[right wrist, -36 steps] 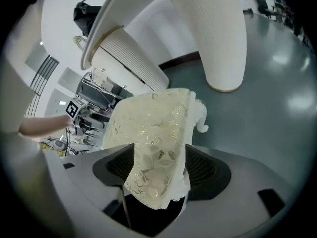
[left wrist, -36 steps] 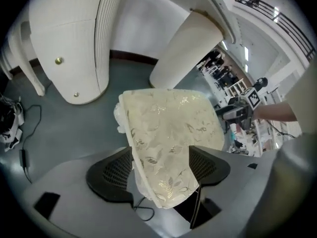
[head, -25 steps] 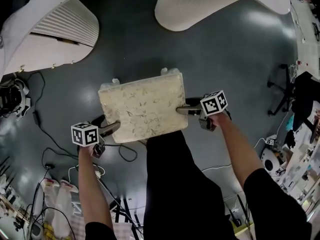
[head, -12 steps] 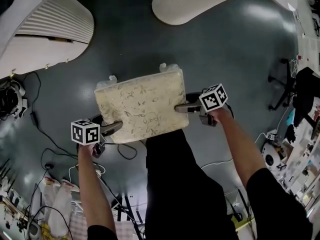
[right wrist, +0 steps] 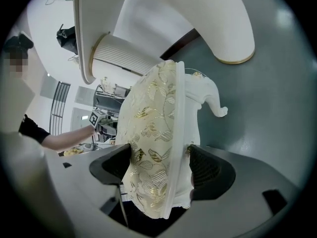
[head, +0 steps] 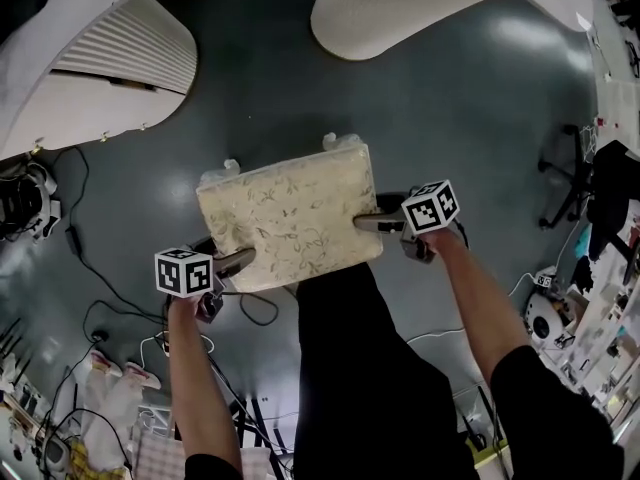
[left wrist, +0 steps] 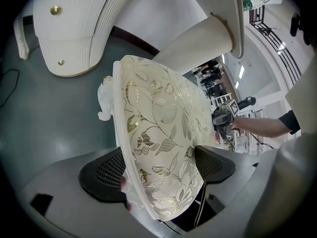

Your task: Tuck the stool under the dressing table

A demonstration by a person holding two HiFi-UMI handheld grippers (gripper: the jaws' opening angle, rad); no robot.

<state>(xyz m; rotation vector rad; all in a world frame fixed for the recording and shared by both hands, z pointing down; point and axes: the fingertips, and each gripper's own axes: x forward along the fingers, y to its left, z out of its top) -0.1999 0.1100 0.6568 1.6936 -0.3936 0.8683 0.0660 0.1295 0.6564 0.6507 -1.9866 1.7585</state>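
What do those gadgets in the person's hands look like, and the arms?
The left gripper and right gripper are grey, with black ribbed pads and a white cube of black square markers each. The sleeves are short and black.

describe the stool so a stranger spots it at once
Find the white ribbed dressing table on the grey floor. Nearer the person, held by the left gripper and right gripper, is the stool, the only cream seat with gold leaves.
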